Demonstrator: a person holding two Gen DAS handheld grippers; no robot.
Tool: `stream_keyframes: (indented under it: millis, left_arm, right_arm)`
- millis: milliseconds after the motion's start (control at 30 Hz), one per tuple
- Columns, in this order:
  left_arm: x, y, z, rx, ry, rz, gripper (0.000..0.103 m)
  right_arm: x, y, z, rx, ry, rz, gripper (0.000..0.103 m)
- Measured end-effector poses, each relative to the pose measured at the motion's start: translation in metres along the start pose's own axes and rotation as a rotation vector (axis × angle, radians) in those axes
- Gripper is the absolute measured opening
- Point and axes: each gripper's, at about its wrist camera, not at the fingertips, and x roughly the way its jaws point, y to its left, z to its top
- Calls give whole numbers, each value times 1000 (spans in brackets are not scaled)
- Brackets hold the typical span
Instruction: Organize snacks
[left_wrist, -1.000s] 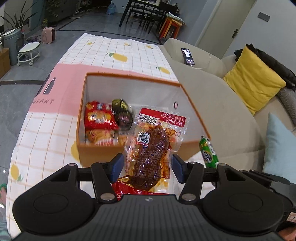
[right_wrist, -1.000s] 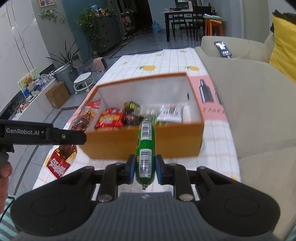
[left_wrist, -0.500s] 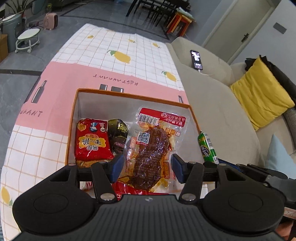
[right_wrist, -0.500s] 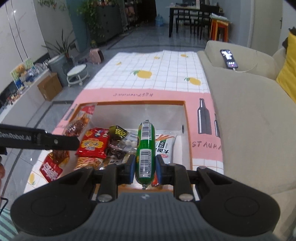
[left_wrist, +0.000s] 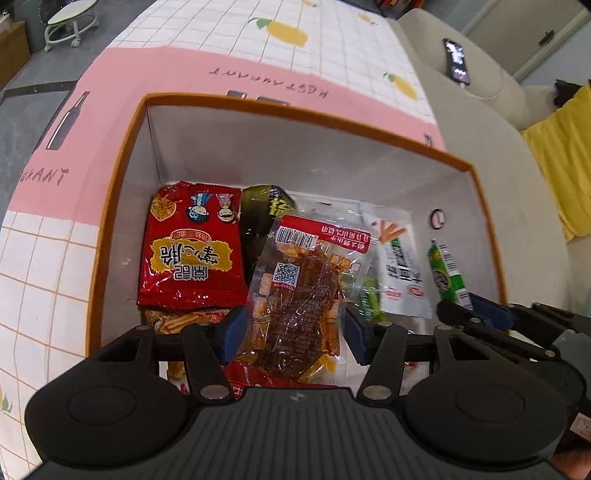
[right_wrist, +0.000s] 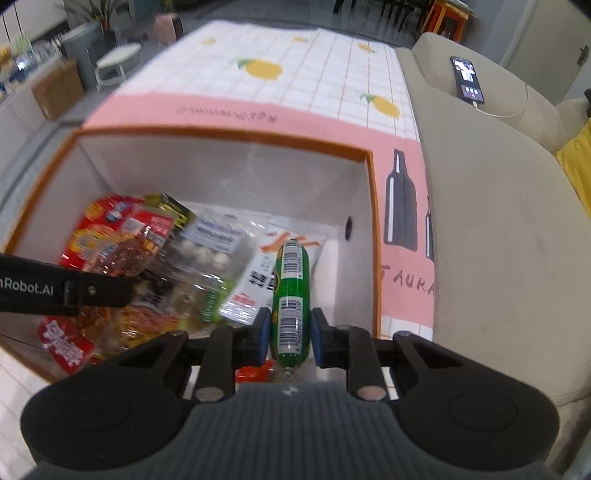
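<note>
An orange box (left_wrist: 122, 155) with white inner walls stands on the tablecloth and holds several snack packs. My left gripper (left_wrist: 291, 332) is shut on a clear pack of brown dried meat (left_wrist: 299, 295) and holds it over the box's middle, above a red snack bag (left_wrist: 192, 254). My right gripper (right_wrist: 286, 332) is shut on a green sausage stick (right_wrist: 290, 291) and holds it over the box's right part (right_wrist: 373, 206). The sausage also shows in the left wrist view (left_wrist: 447, 273). The left gripper's arm (right_wrist: 62, 288) crosses the right wrist view.
A pink and white checked tablecloth (left_wrist: 258, 48) with lemon prints covers the table. A beige sofa (right_wrist: 491, 192) runs along the right, with a phone (right_wrist: 467, 79) on its arm and a yellow cushion (left_wrist: 561, 147). A white stool (left_wrist: 70, 18) stands on the floor at the far left.
Both grippers have moved forward and down, from over the box's near edge to inside its opening, each still holding its snack.
</note>
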Motion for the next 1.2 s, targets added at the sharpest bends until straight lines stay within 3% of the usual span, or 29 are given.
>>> stream_keyframes:
  millis: [233, 533, 633, 767, 1200]
  left_arm:
    - [18, 0, 4, -17, 26, 50, 65]
    - [25, -1, 5, -18, 56, 67, 68]
    - [24, -4, 5, 8, 57, 86, 72]
    - [18, -4, 1, 18, 40, 108, 75]
    - [-46, -22, -12, 92, -76, 114, 78]
  right_arm:
    - [19, 8, 6, -35, 83, -82, 20]
    - [27, 11, 12, -47, 148, -105, 19]
    - [25, 10, 11, -38, 145, -103, 24]
    - [18, 9, 10, -25, 123, -89, 40]
    - [-33, 14, 2, -27, 38, -67, 50]
